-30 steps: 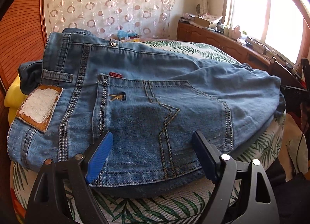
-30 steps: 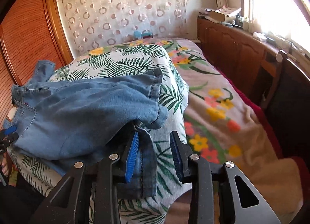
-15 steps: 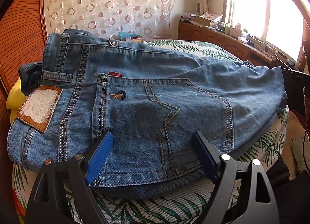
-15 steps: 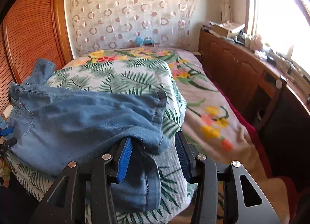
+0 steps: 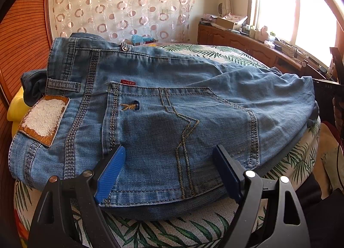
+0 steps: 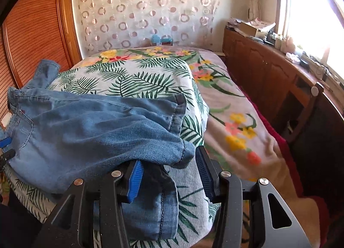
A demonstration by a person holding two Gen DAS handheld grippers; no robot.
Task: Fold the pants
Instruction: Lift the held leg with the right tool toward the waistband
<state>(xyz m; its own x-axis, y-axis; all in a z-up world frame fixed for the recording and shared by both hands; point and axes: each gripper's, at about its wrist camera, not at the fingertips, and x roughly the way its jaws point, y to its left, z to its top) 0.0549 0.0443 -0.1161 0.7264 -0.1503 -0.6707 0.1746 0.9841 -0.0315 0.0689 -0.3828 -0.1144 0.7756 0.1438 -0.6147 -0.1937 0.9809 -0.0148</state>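
Folded blue denim pants [image 5: 172, 106] lie across a leaf-print cushion [image 5: 163, 228] at frame centre, seat side up, waistband at upper left. The left gripper [image 5: 167, 175] hovers at lower centre w/ jaws spread wide over the back pocket [image 5: 178, 132], pads clear of the cloth, nothing held. In the right wrist view the right gripper [image 6: 168, 178] sits at lower centre by the leg hem [image 6: 154, 203], which droops off the cushion edge; its jaws have just been opening, now about half apart, cloth lying between them but not pinched. Judged: a fold has been laid and let go; next move prob. calls for tucking the hanging hem up & squaring the stack. Denim is washed, soft-creased, w/ heavy tan double stitching, a zigzag pocket seam, a red tab, and a tan leather patch [image 5: 44, 119] w/ white nubby centre. Cushion weave is coarse and ribbed; a floral blanket [image 6: 232, 123] covers the bed at right.
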